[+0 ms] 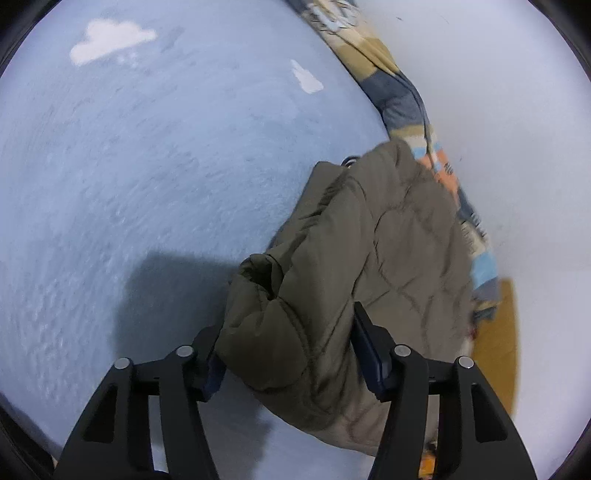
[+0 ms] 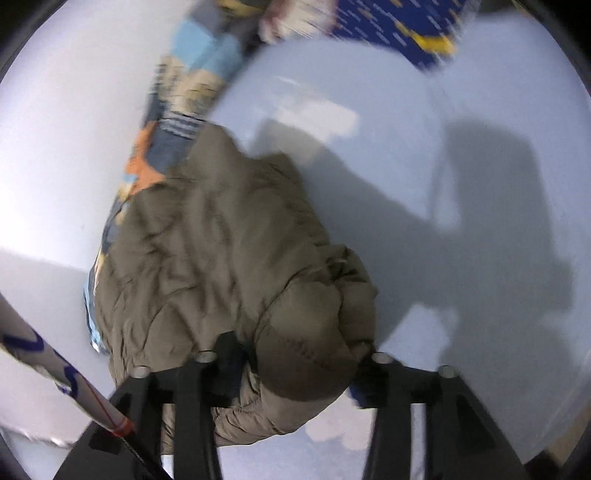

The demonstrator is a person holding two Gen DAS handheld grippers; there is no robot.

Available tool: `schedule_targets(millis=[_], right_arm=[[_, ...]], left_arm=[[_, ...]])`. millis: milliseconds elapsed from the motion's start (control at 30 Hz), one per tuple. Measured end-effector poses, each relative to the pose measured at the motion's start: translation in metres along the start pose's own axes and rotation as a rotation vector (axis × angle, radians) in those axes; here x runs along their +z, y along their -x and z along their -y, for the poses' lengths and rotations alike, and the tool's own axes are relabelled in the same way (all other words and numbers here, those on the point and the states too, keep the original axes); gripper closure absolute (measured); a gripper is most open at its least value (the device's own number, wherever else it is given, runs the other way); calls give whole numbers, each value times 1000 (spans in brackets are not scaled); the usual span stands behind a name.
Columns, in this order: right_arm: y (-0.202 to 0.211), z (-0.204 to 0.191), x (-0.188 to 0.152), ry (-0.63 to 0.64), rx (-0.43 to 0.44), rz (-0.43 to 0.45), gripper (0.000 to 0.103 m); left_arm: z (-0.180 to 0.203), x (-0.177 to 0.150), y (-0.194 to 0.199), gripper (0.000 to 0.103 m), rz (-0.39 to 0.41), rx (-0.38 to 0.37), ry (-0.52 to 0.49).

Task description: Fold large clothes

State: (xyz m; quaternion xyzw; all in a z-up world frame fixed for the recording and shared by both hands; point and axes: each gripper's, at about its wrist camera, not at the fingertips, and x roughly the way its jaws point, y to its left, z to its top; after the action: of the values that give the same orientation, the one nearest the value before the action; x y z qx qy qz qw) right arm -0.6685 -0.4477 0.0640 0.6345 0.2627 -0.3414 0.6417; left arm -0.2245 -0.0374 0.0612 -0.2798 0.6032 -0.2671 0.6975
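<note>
Item 1 – jacket (image 1: 373,258): olive-brown, quilted, puffy. Bunched up, lifted off the blue sheet (image 1: 147,166), hanging between both tools. Far end rests against patchwork blanket (image 1: 391,85) along the white wall (image 1: 517,129). Right cam shows same jacket (image 2: 221,258), blurred, w/ a rounded padded fold nearest the lens.

Item 2 – left gripper (image 1: 288,354): black, two fingers w/ dark blue pads. Jaws fairly wide but packed w/ a thick roll of jacket; fabric touches both pads, so it is pinching the jacket. Left pad mostly hidden by fabric.

Item 3 – right gripper (image 2: 299,365): black, same type. Padded fold of jacket sits between the fingers, pressing both sides; pinching the jacket. Frame blurred, pad contact edges not sharp.

Item 4 – blue sheet: pale blue, white cloud shapes (image 1: 110,40) printed on it. Dark shadow on it just left of the jacket, left cam. Right cam: sheet (image 2: 406,147) w/ large dark shadows.

Item 5 – patchwork blanket: tan, blue, orange, light-blue blocks; runs as a strip between sheet and wall. Right cam (image 2: 177,110): same strip, jacket overlapping its lower part.

Item 6 – misc: yellow-brown patch (image 1: 498,350) at right edge, left cam, type unclear. Dark blue cloth w/ yellow marks (image 2: 406,29) at top, right cam. White strip w/ blue squiggle and red line (image 2: 55,362) lower left, right cam; can't tell what it is.
</note>
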Motion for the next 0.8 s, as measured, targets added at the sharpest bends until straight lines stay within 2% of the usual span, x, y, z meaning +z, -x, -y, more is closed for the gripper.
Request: schedule_targets(millis=[100, 167, 233, 300, 400, 467, 500, 567, 600, 700, 800], right_arm=[[20, 23, 3, -143, 86, -1, 30], [46, 38, 2, -199, 37, 87, 30], [66, 53, 4, -253, 20, 161, 26], [84, 51, 7, -239, 12, 253, 26], [86, -3, 12, 30, 25, 285, 27], [70, -62, -1, 301, 20, 280, 32], [62, -83, -9, 405, 9, 308, 38], [33, -128, -29, 569, 31, 270, 47], [19, -140, -35, 610, 31, 251, 53], [-25, -174, -51, 746, -36, 216, 55], [-63, -186, -65, 847, -117, 176, 55]], left_arm=[[-9, 7, 25, 44, 62, -8, 70], [-16, 15, 48, 44, 146, -15, 91], [-6, 21, 59, 44, 214, 9, 43], [21, 18, 59, 44, 246, 38, -90], [79, -6, 39, 44, 223, 38, -349], [122, -32, 20, 44, 207, 46, -554], [143, -47, 8, 44, 202, 60, -663], [175, -74, -17, 44, 195, 85, -850], [187, -85, -30, 44, 190, 98, -919], [200, -104, -72, 44, 140, 152, -1032], [194, -102, -104, 43, 102, 211, -1045]])
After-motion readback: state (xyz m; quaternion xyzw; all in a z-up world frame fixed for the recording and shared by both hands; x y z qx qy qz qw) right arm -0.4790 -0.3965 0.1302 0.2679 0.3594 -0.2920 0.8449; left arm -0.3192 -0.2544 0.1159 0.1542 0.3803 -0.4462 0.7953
